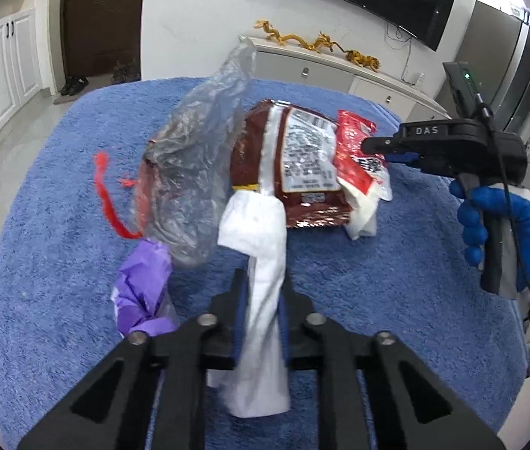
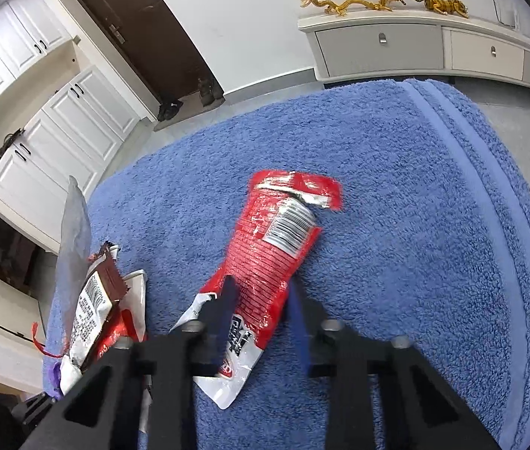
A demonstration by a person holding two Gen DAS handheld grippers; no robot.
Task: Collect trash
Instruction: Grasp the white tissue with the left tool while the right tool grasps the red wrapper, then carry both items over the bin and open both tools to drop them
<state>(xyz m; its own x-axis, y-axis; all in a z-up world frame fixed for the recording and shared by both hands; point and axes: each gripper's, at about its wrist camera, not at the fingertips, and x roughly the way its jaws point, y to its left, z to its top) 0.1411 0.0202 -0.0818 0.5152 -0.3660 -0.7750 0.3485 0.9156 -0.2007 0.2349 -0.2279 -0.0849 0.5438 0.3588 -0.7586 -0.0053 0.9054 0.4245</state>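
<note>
We see the right gripper (image 2: 261, 285) clamped on a red snack wrapper (image 2: 270, 240) above a blue towel (image 2: 396, 187); a brown packet (image 2: 94, 300) lies left.

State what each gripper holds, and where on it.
Left gripper: white tissue, around its middle. Right gripper: red snack wrapper, near its lower end.

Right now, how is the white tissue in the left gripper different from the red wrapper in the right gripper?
The white tissue is soft, plain paper; the red wrapper is glossy and printed, with a barcode. The tissue hangs crumpled between the left gripper fingers; the wrapper lies flatter on the blue towel in the right gripper. Both are pinched.
</note>
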